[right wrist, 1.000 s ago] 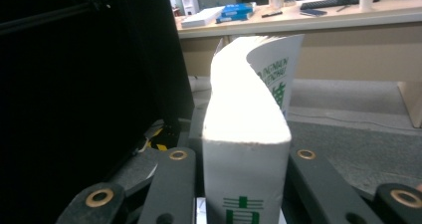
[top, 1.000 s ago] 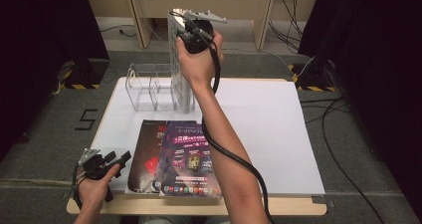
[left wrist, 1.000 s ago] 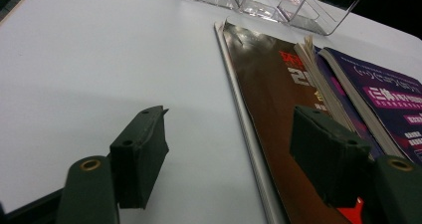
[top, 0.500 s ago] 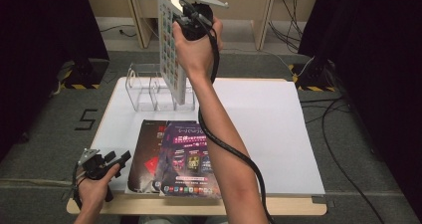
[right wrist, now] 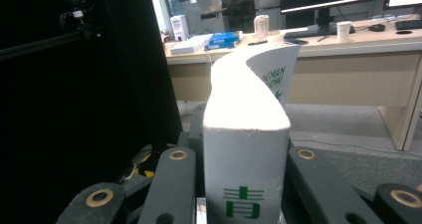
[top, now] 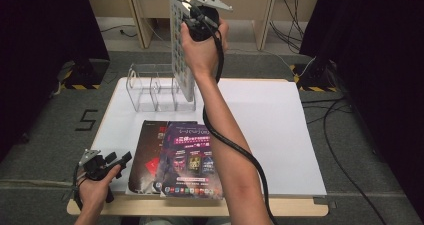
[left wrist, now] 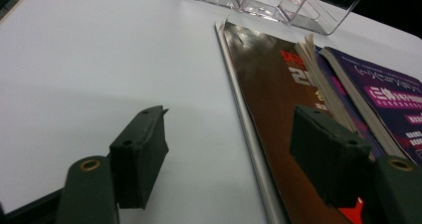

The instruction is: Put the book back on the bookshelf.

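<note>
Table (top: 280, 135) was found bearing a clear acrylic rack (top: 150, 87) at the far left and 2 magazines (top: 175, 157) near the front edge. White booklet (top: 181, 50) was held upright above the rack, clamped at its top edge by the right gripper (top: 192, 10), its pages seen to bow. Left gripper (top: 117, 161) was rested beside the magazines, jaws apart and empty. Risk was judged: the bowed booklet could catch a divider or slip during lowering.
</note>
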A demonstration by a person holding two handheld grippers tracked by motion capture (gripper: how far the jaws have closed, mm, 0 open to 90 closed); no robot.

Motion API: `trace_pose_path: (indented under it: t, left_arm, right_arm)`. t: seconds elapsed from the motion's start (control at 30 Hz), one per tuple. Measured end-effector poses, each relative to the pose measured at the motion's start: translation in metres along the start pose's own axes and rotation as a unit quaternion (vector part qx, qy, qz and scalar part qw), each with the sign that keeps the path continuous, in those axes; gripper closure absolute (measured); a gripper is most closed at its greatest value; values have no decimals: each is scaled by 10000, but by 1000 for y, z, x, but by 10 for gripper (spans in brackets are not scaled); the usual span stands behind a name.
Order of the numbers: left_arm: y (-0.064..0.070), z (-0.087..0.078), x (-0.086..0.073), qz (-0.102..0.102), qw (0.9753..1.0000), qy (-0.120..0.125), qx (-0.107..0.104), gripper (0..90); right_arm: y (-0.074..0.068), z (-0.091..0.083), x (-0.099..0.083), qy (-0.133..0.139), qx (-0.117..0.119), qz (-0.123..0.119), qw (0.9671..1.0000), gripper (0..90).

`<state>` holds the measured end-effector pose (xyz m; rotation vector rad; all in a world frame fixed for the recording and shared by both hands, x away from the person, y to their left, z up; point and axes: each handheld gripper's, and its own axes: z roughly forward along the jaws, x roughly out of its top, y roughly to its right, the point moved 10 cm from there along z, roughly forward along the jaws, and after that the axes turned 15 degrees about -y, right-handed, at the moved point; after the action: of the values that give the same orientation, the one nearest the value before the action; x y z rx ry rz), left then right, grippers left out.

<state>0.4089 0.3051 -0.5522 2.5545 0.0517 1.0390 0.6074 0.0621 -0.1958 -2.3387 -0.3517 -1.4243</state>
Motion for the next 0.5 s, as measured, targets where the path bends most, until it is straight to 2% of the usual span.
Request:
trace_pose_path:
  t: [0.3,0.5]
  left_arm:
    - [0,0,0,3,10000,-2,-7,299]
    - [-1,0,0,3,10000,6,-9,298]
  right_arm:
    - [5,10,-4,56,-23,60,10000,742]
    - [8,16,-5,68,-133,65,9999,742]
